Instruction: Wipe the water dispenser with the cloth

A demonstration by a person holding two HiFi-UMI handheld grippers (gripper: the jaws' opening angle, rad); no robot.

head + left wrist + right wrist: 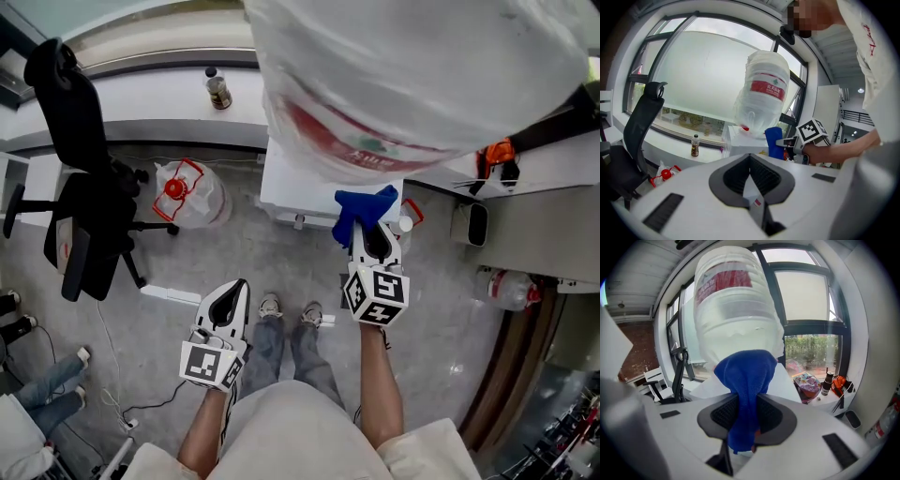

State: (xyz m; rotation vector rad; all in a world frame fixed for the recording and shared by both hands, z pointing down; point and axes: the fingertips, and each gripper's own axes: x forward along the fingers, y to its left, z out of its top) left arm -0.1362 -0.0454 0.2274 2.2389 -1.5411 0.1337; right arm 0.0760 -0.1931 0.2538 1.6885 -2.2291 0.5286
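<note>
The white water dispenser (309, 183) stands under a big clear water bottle (412, 66) with a red label. My right gripper (367, 230) is shut on a blue cloth (361, 208), held just in front of the dispenser's front right edge. In the right gripper view the blue cloth (745, 390) bulges out between the jaws, with the water bottle (733, 305) straight beyond it. My left gripper (228, 305) hangs lower and to the left, over the floor, shut with nothing in it. The left gripper view shows the dispenser (745, 140), the bottle (764, 93) and the cloth (773, 140) ahead.
A black office chair (80, 187) stands at the left. A spare water jug (187, 192) with a red cap lies on the floor beside the dispenser. A small bottle (217, 89) stands on the window ledge. An orange tool (497, 155) rests on the right counter.
</note>
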